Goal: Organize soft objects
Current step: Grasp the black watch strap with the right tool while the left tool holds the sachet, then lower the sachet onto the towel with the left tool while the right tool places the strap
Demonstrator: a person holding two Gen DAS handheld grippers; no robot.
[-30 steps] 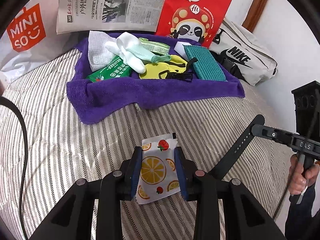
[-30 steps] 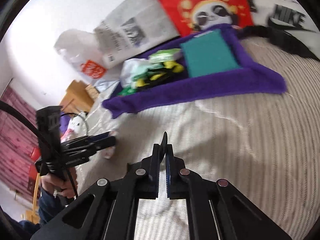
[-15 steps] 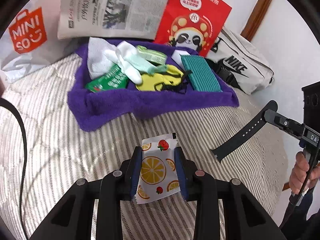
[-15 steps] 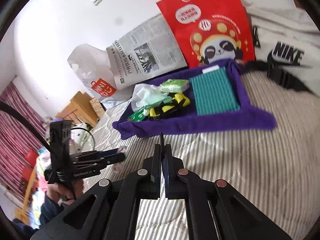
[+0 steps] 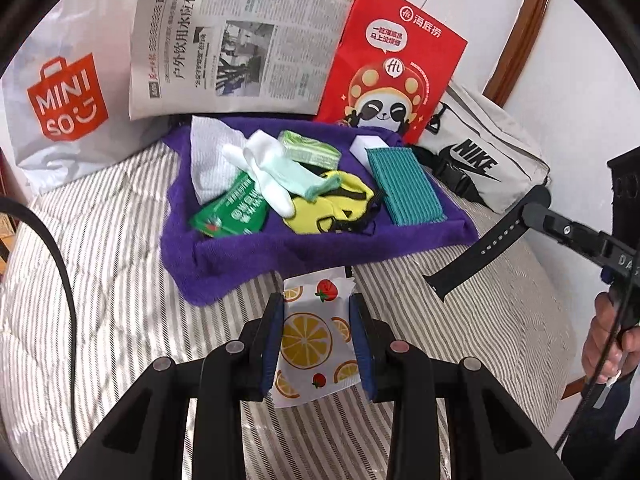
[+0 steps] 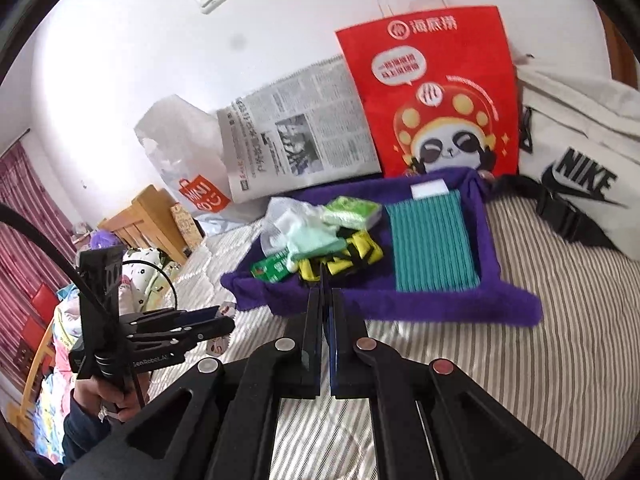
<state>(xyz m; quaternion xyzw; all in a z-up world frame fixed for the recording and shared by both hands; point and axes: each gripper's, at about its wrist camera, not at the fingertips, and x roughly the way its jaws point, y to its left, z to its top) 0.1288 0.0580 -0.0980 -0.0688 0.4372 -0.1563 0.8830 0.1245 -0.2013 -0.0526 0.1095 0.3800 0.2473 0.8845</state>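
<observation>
Striped bed (image 5: 120, 280): left gripper (image 5: 317, 332) clamps fruit-print packet (image 5: 312, 336); right gripper (image 6: 325, 304) pinches watch strap (image 5: 484, 244).

The bed (image 5: 100, 272) wears grey and white stripes in a fine herringbone weave. On it a deep purple towel (image 5: 248, 260) carries a teal ribbed cloth (image 5: 404, 186), white socks (image 5: 260, 164) with pale mint cuffs, a yellow piece with black straps (image 5: 336, 208), a green packet (image 5: 232, 216) with white lettering, and a light green wrapped pack (image 5: 310, 150). The sachet (image 5: 314, 340) is white, printed with orange citrus slices and red strawberries. The left tool (image 5: 316, 336) is black with blue pads, the strap (image 5: 488, 244) black. Behind stand a red bag (image 5: 392, 76) with a panda, a white bag (image 5: 64, 96) with an orange logo, and black-and-white newsprint (image 5: 240, 44).
</observation>
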